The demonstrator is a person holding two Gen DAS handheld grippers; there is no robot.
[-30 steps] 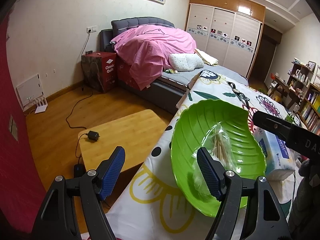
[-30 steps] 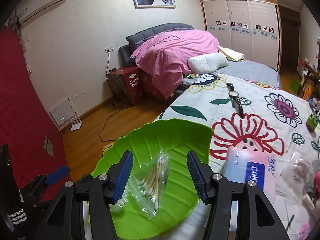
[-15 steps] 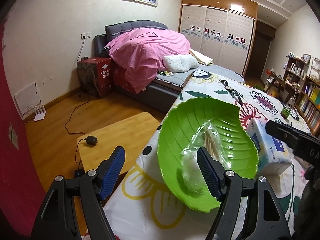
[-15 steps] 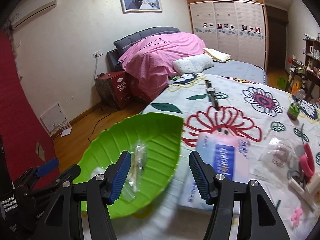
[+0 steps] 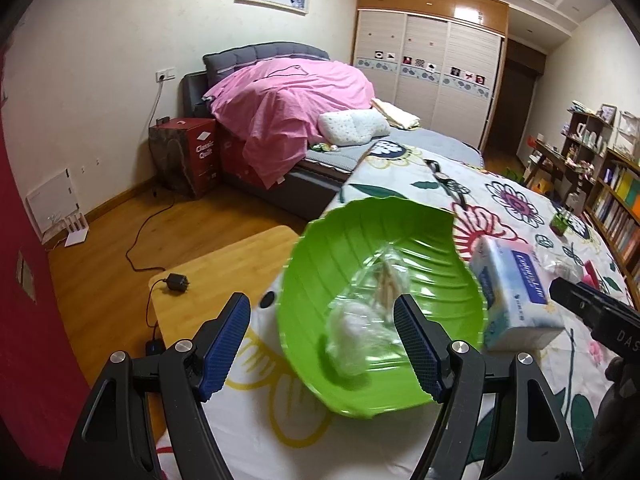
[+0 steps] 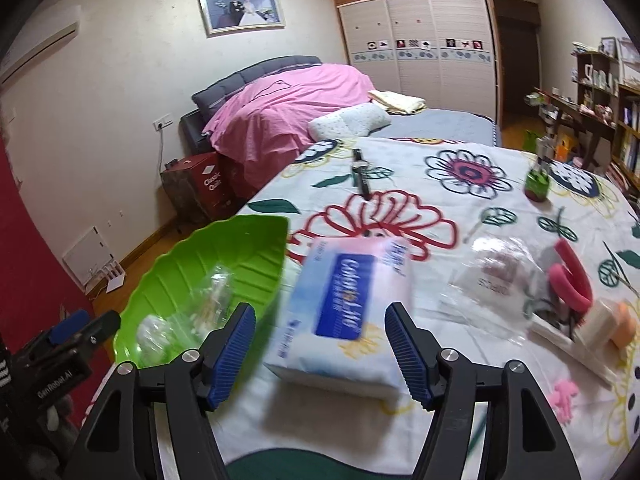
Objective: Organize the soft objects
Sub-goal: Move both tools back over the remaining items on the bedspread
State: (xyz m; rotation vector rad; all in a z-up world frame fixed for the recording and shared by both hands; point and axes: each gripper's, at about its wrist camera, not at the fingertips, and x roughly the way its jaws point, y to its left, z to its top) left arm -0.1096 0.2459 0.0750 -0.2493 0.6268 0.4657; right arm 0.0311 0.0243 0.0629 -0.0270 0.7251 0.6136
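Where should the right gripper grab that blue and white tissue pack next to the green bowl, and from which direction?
Probably across the tissue pack's two long sides near its middle, coming down from above and from the near end. It lies flat on the floral cloth, long axis pointing away from the right gripper, whose open jaws already line up with its width. It looks soft, so a mid-length squeeze should hold. The green bowl sits close on the left.

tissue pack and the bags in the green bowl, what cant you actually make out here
- Tissue pack: right wrist view, motion blur smears the small print.
- Bowl bags: left wrist view, glare hides the contents of the lower one.
- Clear packet: right wrist view, blurred, contents unreadable.
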